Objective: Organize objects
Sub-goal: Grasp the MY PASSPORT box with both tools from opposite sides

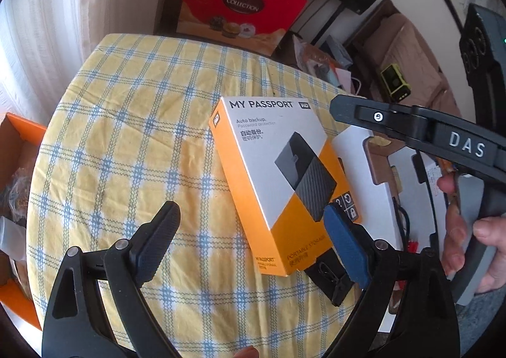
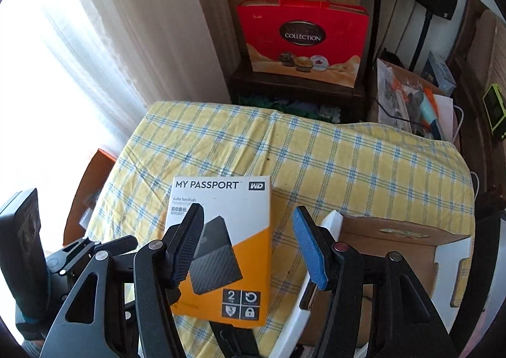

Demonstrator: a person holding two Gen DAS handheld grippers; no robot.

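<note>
Both jaws of the left hand-held gripper (image 1: 249,241) stand wide apart and hold nothing; the orange-and-white hard-drive box (image 1: 278,181) lies flat on the checked tabletop (image 1: 132,124) just ahead, its near end beside the blue right-hand pad and not between the two. Its long axis runs slanting away from that hand, near end to the right.

Further right, the right hand-held gripper (image 2: 249,247) also hangs over the box, jaws part open and empty, the dark pad above the lid and the blue pad clear of its right edge. From this side the box (image 2: 227,250) lies almost straight along the fingers, so I judge the right hand better lined up.

At the far left, off the table edge, sits an orange bin (image 1: 19,143) with unclear contents. To the right lies an open white-edged carton (image 2: 395,244); its contents I cannot make out.
</note>
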